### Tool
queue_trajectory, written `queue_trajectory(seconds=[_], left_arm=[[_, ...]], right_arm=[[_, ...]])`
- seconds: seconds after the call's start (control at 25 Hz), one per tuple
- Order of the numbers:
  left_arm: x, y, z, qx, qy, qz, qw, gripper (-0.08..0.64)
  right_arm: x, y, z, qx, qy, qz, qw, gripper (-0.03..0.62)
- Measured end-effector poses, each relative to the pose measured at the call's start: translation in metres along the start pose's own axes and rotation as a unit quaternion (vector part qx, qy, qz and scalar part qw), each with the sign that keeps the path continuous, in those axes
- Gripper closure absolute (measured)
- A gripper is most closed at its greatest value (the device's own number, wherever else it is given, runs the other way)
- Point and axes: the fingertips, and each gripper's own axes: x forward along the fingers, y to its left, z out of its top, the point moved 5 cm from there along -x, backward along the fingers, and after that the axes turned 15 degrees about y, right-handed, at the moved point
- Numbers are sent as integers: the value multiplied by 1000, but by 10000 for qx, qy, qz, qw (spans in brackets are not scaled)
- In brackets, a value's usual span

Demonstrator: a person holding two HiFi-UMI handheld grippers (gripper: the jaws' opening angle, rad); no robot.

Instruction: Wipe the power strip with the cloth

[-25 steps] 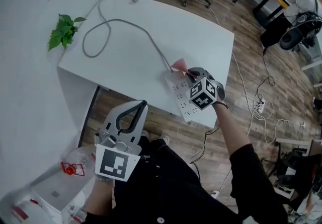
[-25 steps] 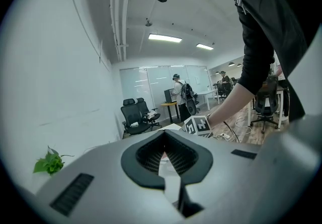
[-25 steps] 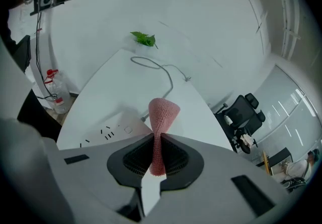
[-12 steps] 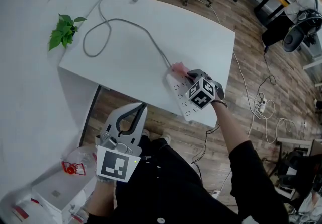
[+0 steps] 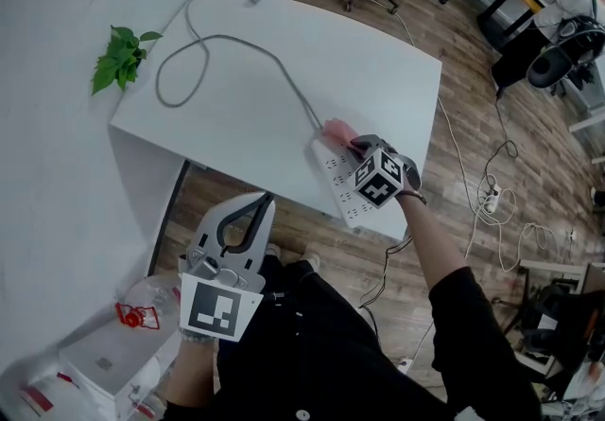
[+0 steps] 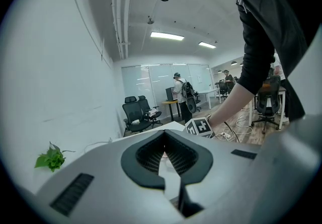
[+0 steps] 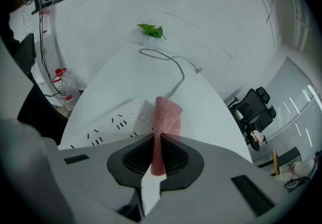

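Clearly the right gripper (image 7: 160, 138) is clamped on a fold of the pink cloth (image 7: 167, 113), pressing its free end onto the power strip (image 7: 108, 126) to rub the casing. The left gripper (image 6: 164, 141) hangs closed and empty, short of the table (image 5: 378, 69). The strip lies flat, sockets up, by the table's near edge, its long axis running away toward the end where its cable (image 5: 293, 89) leaves and the cloth sits.
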Motion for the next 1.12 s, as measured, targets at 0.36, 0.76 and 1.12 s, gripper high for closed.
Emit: queue_trajectory(seconds=[0.36, 0.76, 1.12], left_arm=[[9, -11, 8, 64, -83, -209, 9997, 546], [19, -27, 19, 212, -223, -497, 9983, 546], [25, -40, 25, 347, -300, -772, 9960, 546]], right_arm=[[-10, 12, -16, 105, -69, 231, 9997, 541], [-25, 32, -45, 267, -97, 426, 9987, 541], [-39, 52, -73, 558, -105, 546, 9969, 541]])
